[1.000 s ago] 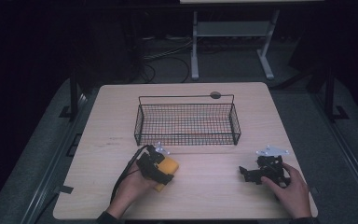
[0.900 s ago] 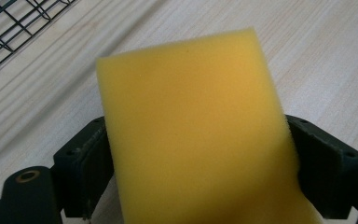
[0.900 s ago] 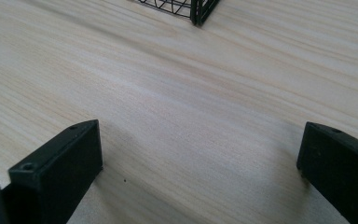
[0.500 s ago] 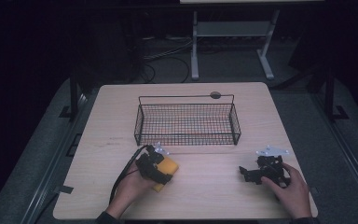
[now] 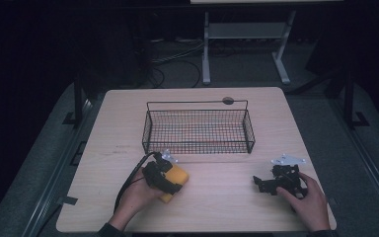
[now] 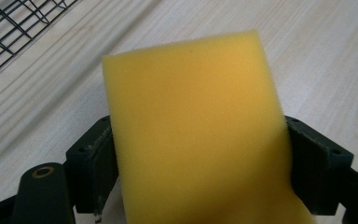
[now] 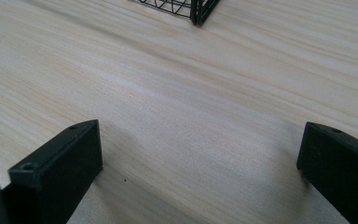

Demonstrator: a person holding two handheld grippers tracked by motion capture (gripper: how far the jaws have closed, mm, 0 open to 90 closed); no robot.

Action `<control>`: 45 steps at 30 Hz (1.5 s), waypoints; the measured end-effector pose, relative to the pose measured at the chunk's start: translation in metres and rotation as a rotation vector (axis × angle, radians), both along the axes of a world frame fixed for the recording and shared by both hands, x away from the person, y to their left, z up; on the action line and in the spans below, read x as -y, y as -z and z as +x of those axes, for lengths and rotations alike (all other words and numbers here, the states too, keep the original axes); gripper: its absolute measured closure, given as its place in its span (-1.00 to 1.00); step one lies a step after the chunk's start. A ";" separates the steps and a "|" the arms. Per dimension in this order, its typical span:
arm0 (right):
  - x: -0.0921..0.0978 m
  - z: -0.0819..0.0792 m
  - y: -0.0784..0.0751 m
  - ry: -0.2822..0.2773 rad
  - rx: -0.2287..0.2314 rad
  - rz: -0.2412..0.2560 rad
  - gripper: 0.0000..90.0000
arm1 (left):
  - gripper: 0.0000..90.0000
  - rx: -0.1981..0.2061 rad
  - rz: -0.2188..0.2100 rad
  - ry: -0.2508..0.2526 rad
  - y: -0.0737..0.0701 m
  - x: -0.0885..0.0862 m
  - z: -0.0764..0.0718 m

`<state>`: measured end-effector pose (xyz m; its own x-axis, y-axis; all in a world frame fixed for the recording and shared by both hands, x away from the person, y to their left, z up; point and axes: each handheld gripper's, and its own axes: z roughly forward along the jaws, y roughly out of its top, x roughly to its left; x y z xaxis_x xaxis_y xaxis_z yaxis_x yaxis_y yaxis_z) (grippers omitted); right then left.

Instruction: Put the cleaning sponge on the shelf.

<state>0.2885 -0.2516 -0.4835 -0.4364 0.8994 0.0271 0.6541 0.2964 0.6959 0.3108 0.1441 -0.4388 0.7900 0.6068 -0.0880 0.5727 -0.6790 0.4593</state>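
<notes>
Yellow foam sponge (image 6: 193,135) sits clamped in the left gripper (image 5: 164,175) at the wire basket's (image 5: 198,129) seven o'clock, so lift clear of its rim before releasing, while the right gripper (image 5: 272,183) rests wide open, empty, on the surface (image 5: 217,197).

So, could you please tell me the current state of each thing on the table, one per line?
Left gripper: shut on the yellow sponge.
Yellow sponge: clamped between the jaws, outside the basket.
Right gripper: open, jaws wide apart, holding nothing.
Wire basket: upright on the table, nothing visible inside.
</notes>
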 end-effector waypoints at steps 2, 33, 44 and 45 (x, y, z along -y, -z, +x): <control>0.000 0.000 0.000 0.000 0.000 0.000 -1.00 | -0.56 0.001 -0.006 0.002 -0.003 -0.001 0.000; 0.000 0.000 0.000 0.000 0.000 0.000 -1.00 | -0.56 0.028 -0.038 0.028 -0.042 -0.017 0.010; 0.000 0.000 0.000 -0.001 0.000 0.000 -1.00 | -0.56 0.035 -0.029 0.048 -0.057 -0.017 0.017; 0.000 0.000 0.000 -0.001 0.000 -0.001 -1.00 | -0.56 0.035 -0.028 0.048 -0.058 -0.017 0.018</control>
